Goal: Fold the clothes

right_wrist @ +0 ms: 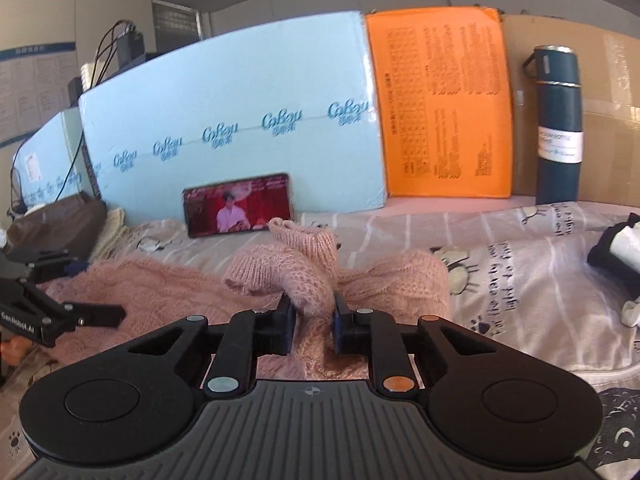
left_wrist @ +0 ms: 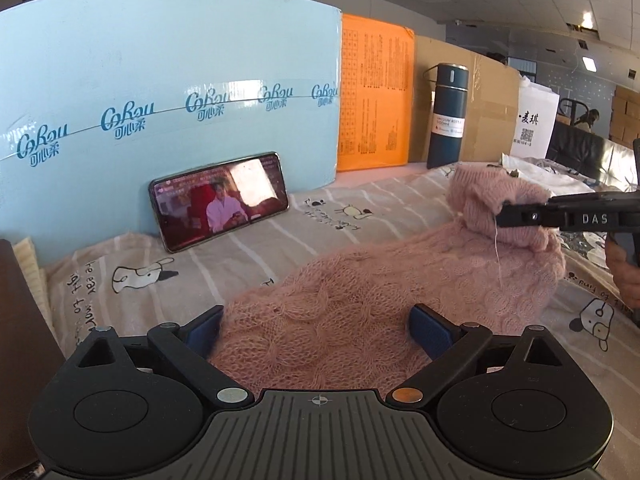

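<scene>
Cartoon-printed bedsheet [left_wrist: 248, 240] covers the surface, with a phone [left_wrist: 219, 207] propped against a blue board [left_wrist: 168, 92] at the far side. A pink knitted sweater [left_wrist: 360, 300] stretches lengthwise from near left to far right. The left gripper [left_wrist: 318, 326] is spread wide around its near end; the right gripper [right_wrist: 314, 312] pinches a bunched fold of it.

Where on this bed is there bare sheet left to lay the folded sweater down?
Bare sheet lies between the phone and the pink sweater. Another patch sits right of the sweater, before the flask. The far right is crowded with dark clothing.
</scene>
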`<state>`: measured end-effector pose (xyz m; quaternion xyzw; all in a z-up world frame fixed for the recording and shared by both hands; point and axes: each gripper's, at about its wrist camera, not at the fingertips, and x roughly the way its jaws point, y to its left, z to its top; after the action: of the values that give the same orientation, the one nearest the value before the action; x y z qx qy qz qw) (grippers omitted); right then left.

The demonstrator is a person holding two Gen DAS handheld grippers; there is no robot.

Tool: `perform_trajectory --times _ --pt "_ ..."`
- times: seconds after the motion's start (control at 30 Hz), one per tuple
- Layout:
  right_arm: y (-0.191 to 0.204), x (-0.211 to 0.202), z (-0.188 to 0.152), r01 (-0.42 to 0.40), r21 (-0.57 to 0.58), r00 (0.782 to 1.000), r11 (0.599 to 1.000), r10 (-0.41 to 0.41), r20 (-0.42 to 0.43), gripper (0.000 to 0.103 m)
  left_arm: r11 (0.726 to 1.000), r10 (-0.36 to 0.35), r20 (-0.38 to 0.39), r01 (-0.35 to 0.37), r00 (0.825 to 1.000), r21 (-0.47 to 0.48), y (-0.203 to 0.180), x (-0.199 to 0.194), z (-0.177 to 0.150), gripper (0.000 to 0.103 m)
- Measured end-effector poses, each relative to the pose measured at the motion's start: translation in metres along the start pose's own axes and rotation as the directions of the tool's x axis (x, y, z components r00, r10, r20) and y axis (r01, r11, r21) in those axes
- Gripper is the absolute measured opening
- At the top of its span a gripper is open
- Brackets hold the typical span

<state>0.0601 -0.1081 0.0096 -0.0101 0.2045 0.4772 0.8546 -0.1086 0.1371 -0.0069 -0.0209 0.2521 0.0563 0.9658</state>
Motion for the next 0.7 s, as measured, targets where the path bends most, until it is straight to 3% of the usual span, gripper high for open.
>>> perform_trajectory --times 0.1,0.17,0.27,0.47,0.6,0.63,0.67,0.7 --pt "-0.018 -0.015 0.006 0.061 0.058 0.994 0.996 -0.066 0.091 0.016 1.0 0.007 0.023 -0.007 1.0 0.005 -0.002 -0.002 0.0 0.082" --pt "-0.033 -0.024 0.009 0.107 0.105 0.983 0.989 -0.121 0.135 0.016 1.0 0.006 0.036 -0.007 0.999 0.013 -0.004 -0.004 0.0 0.066" --pt "-0.055 -0.03 0.009 0.158 0.181 0.971 0.971 -0.185 0.148 0.016 1.0 0.0 0.052 -0.001 0.999 0.029 -0.007 -0.007 0.0 0.054" --pt "-0.087 -0.037 0.004 0.233 0.291 0.952 0.928 -0.279 0.128 0.016 0.999 0.013 0.081 -0.016 0.997 0.041 -0.011 -0.012 -0.002 0.036" --pt "-0.098 -0.039 0.0 0.307 0.321 0.929 0.896 -0.356 0.103 0.017 0.998 0.027 0.099 -0.032 0.995 0.051 -0.013 -0.017 -0.004 0.033" --pt "-0.1 -0.038 -0.001 0.336 0.326 0.918 0.884 -0.384 0.093 0.023 0.998 0.031 0.104 -0.037 0.994 0.057 -0.014 -0.018 -0.004 0.033" --pt "-0.101 -0.038 -0.003 0.376 0.326 0.902 0.867 -0.423 0.085 0.036 0.997 0.035 0.109 -0.042 0.993 0.064 -0.016 -0.019 -0.005 0.033" --pt "-0.103 -0.037 -0.004 0.428 0.32 0.878 0.846 -0.473 0.078 0.044 0.996 0.039 0.114 -0.047 0.993 0.07 -0.018 -0.02 -0.005 0.033"
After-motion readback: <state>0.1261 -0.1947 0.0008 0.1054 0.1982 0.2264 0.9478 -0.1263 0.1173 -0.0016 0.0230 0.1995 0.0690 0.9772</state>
